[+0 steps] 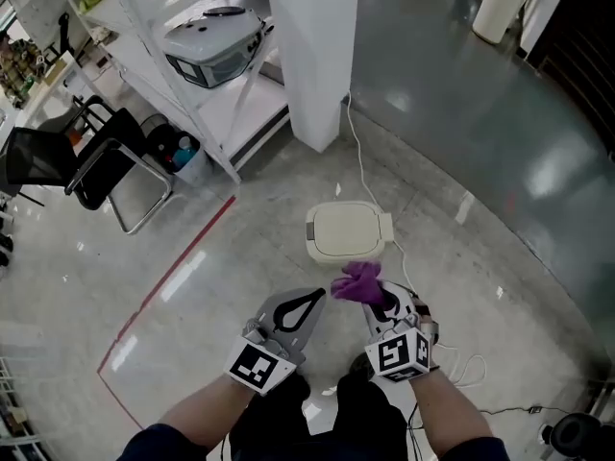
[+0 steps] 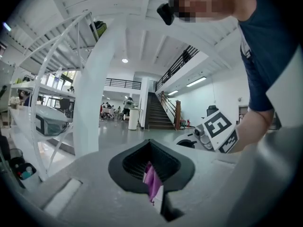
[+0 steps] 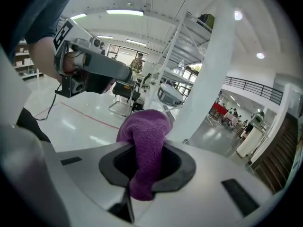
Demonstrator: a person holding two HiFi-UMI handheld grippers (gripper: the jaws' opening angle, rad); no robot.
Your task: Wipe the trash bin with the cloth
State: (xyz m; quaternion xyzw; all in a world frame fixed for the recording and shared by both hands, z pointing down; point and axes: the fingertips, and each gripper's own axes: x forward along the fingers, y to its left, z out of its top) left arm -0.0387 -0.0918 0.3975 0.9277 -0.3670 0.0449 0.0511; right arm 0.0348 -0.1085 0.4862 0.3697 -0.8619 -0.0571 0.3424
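Note:
A cream trash bin [image 1: 347, 230] with its lid down stands on the grey floor, just beyond both grippers. My right gripper [image 1: 376, 297] is shut on a purple cloth [image 1: 357, 282], which bunches up above the jaws close to the bin's near edge. The right gripper view shows the cloth [image 3: 146, 145] hanging through the right gripper [image 3: 147, 172]. My left gripper [image 1: 320, 298] sits just left of the cloth with its jaws together and nothing held. In the left gripper view, a purple sliver [image 2: 152, 181] shows at the seam of the left gripper [image 2: 153, 189].
A white pillar [image 1: 312, 56] rises behind the bin. Left of it stand a white shelf rack with a grey device [image 1: 213, 46] and a black chair [image 1: 108, 161]. A red floor line [image 1: 173, 277] runs at the left. A white cable [image 1: 370, 176] trails past the bin.

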